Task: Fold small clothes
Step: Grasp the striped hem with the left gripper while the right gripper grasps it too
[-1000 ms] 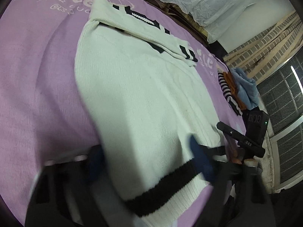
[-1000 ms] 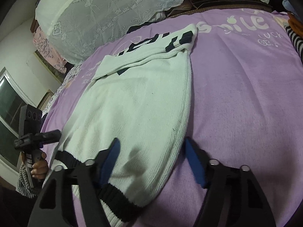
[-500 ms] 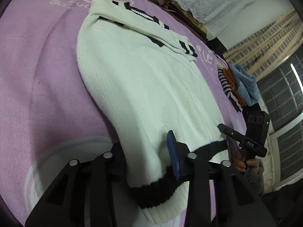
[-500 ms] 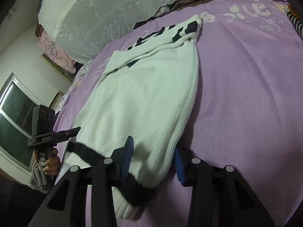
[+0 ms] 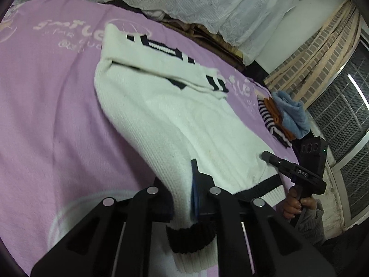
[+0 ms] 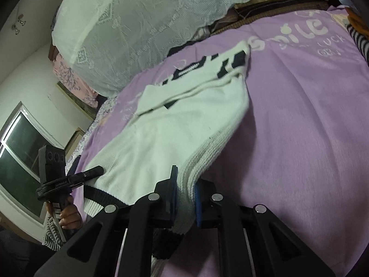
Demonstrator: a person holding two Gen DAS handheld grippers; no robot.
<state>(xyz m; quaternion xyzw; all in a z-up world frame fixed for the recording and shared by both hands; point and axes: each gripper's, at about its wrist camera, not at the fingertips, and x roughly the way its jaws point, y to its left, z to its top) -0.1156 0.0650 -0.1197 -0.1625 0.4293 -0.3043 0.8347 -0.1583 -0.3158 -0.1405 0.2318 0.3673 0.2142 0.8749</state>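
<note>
Purple blanket (image 5: 46, 120) — lace cover (image 6: 143, 23) behind.

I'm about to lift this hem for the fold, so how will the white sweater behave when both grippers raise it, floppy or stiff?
Probably floppy: the white sweater already bends and bunches where the left hand-held gripper pinches it. Its thick knit looks fairly heavy, so the middle will likely sag between the left one and the right hand-held gripper. The ribbed texture should grip the pads, so slipping seems unlikely.

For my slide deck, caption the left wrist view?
Left gripper clamps the white sweater's hem corner on the purple blanket.
</note>
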